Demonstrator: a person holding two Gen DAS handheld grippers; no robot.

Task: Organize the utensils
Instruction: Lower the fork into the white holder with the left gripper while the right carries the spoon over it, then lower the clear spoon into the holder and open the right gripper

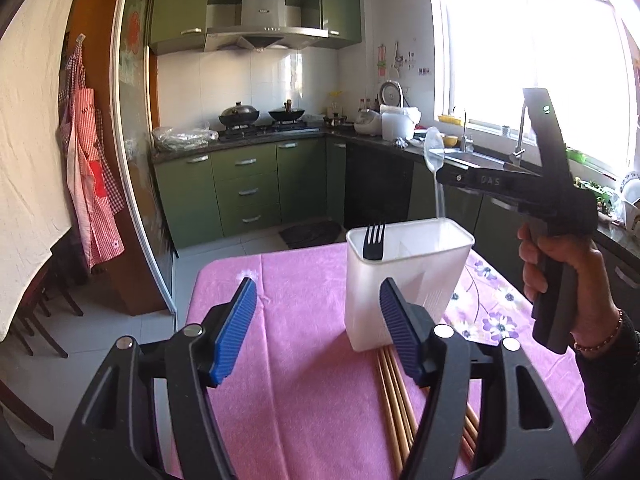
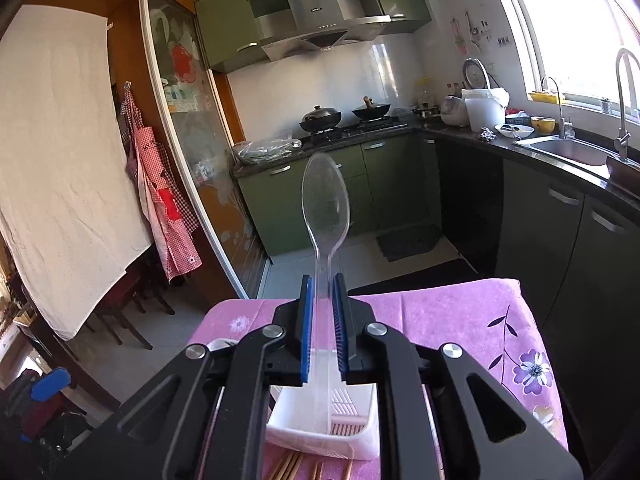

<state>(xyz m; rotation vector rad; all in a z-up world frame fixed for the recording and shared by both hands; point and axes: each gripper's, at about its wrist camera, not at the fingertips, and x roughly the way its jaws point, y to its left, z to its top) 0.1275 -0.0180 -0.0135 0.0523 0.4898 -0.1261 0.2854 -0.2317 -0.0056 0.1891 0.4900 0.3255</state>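
The right tongs [image 2: 322,320] are hanging directly over the white utensil holder [image 1: 408,280], with a clear plastic spoon [image 2: 326,208] standing between their blue pads. The spoon's long axis is running close to vertical: bowl up above the tips, handle pointing down into the holder's open top, its end already at the rim in the left wrist view. The pads are sitting close beside the handle, with a sliver of gap showing on either side, so it cannot be told whether they are pinching it or letting it slip. The coming move is turning on that alignment, and it looks right for a straight drop into the compartment beside the black fork [image 1: 374,242].

The left tongs [image 1: 318,328] are standing spread and empty, low over the pink tabletop [image 1: 288,400], just short of the holder. The wooden chopsticks [image 1: 394,412] are lying lengthwise under the left tongs, nearer to them than to the right.
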